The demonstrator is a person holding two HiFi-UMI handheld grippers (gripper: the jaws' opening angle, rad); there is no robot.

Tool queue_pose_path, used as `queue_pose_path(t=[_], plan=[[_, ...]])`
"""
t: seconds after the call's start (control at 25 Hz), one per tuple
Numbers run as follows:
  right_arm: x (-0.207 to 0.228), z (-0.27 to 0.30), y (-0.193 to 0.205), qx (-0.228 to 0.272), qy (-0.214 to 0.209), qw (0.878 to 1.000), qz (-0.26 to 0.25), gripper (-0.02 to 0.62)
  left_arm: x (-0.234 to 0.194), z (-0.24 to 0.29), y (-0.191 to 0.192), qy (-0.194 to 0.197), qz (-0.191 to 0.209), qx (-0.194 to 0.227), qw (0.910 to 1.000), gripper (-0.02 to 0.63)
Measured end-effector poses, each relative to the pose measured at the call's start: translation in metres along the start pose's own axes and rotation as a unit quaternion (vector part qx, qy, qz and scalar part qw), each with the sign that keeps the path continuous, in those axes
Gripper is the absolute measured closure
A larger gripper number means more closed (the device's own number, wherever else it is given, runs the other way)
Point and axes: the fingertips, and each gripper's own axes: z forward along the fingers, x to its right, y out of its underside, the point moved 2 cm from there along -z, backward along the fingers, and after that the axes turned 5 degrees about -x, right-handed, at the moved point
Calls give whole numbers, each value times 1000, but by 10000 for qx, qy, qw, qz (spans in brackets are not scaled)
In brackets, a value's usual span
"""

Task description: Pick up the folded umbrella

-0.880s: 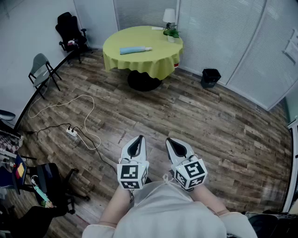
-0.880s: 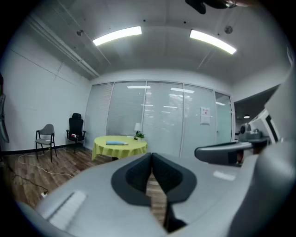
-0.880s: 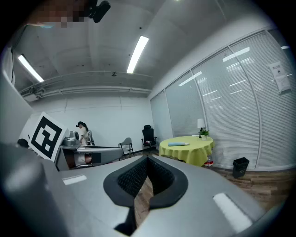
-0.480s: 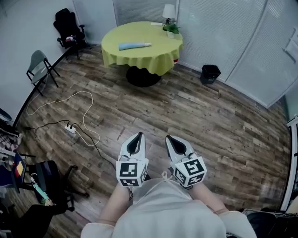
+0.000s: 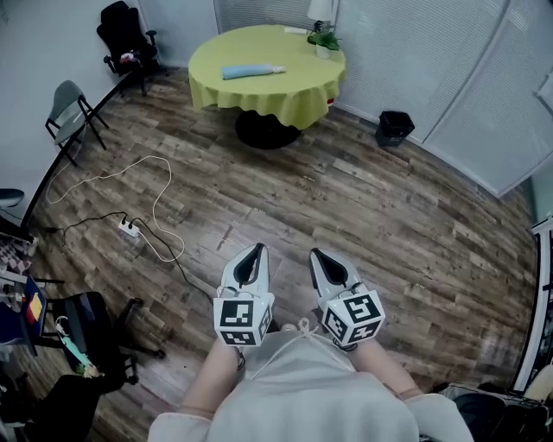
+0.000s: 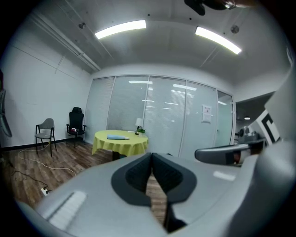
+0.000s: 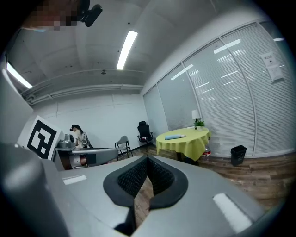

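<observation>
Jaws are meeting tip to tip on both tools, and nothing is sitting between them. I am holding the left hand-held gripper [image 5: 256, 250] and the right hand-held gripper [image 5: 317, 255] side by side at the lower middle of the head view. Both are pointing up the frame and tipping slightly toward the wooden floor [image 5: 371, 216]. Each one's marker cube [image 5: 244, 321] is facing the camera just above my sleeves.

The folded umbrella [image 5: 251, 72] is lying flat on the round worktop [image 5: 285, 95] at the top centre of the frame, well apart from both grippers. It is pale blue and is resting left of the middle of the yellow-green cloth [image 5: 259, 91], with its lighter end pointing right. A lamp [image 5: 321, 10] and a small plant [image 5: 327, 39] are standing at the worktop's upper right edge, clear of the umbrella.

In the left gripper view the umbrella is showing small at middle left, above the closed tips. In the right gripper view it is showing at middle right.

A black bin [image 5: 394, 128] is standing right of the worktop by the glass wall. A black office chair [image 5: 121, 34] and a grey folding chair [image 5: 69, 108] are standing along the upper left. A white cable [image 5: 160, 194] is looping across the floor to a power strip [image 5: 130, 229] at left.
</observation>
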Motion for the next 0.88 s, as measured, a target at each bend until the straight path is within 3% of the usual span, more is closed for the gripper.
queue_pose_path(t=[0.36,0.56,0.88], plan=[[17,86,4,-554,237,9978,269,597,-61,63,-5,179,-162,-276,9993,599],[30,156,-19,-648,479,9964,267,597,-116,117,-28,319,-209,-296,9988,600],[18,268,-65,-611,510,9968,95,597,-209,174,-75,473,-228,-94,9986,600]])
